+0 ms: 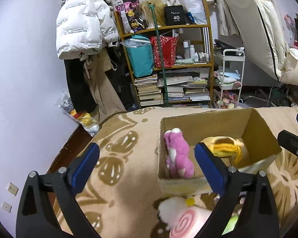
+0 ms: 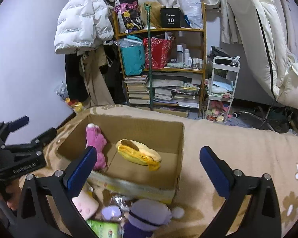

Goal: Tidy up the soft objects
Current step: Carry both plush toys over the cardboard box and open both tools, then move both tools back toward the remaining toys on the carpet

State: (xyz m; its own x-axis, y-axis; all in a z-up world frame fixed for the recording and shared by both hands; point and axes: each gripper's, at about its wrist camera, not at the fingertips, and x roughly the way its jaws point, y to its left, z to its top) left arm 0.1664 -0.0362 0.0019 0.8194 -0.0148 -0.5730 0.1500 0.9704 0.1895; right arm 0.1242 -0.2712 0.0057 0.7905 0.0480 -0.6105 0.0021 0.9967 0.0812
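An open cardboard box [image 1: 266,132] [image 2: 180,138] sits on a beige patterned blanket. Inside it lie a pink plush [image 1: 177,154] [image 2: 96,140] at the left and a yellow plush [image 1: 224,145] [image 2: 139,152] in the middle. In front of the box lie loose soft toys: a white and pink swirl plush [image 1: 180,216], a pale pink plush [image 2: 85,204], a purple plush [image 2: 147,216] and a green packet [image 2: 103,228]. My left gripper [image 1: 147,164] is open and empty above the blanket, left of the box. My right gripper [image 2: 147,168] is open and empty over the box's front edge.
A wooden shelf [image 1: 164,63] with books, bags and bottles stands behind the bed, next to a white cart [image 1: 230,73]. A white jacket [image 1: 83,19] hangs at the left. A folded mattress [image 1: 268,29] leans at the right. The blanket [image 2: 238,148] stretches to the right of the box.
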